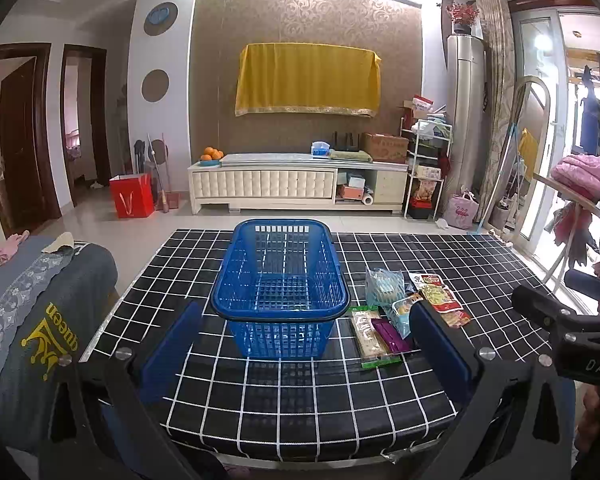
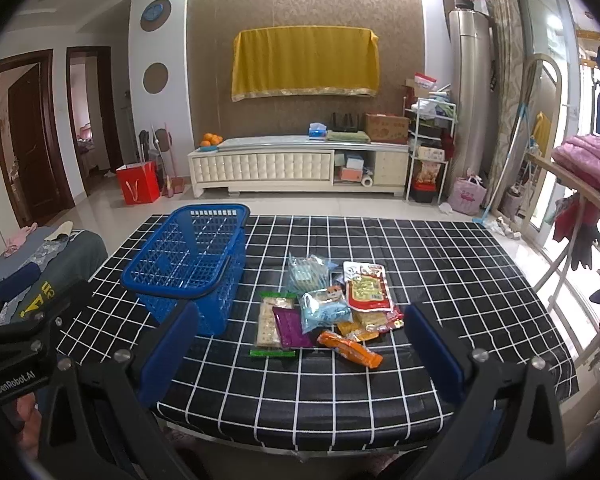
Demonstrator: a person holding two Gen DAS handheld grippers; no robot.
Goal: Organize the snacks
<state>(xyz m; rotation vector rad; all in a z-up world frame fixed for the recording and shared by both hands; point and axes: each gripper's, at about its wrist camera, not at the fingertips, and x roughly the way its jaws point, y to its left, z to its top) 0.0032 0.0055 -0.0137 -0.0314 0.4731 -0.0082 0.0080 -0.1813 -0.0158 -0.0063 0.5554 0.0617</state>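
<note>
An empty blue plastic basket (image 1: 280, 292) (image 2: 188, 260) stands on the black grid-patterned table (image 1: 300, 400) (image 2: 440, 280). To its right lies a heap of snack packets: a green-edged cracker pack (image 2: 270, 320), a purple bar (image 2: 290, 326), a pale blue bag (image 2: 324, 312), a clear bluish bag (image 2: 310, 274), a red-and-yellow pack (image 2: 368, 288) and an orange pack (image 2: 350, 348). My left gripper (image 1: 304, 352) hangs open before the basket, holding nothing. My right gripper (image 2: 300, 356) is open in front of the snack heap, empty.
A grey-covered seat with cloth (image 1: 40, 320) stands left of the table. A drying rack with pink bedding (image 2: 588, 160) is at the right. Across the tiled floor sit a white TV cabinet (image 1: 300, 184) and a red bag (image 1: 132, 196).
</note>
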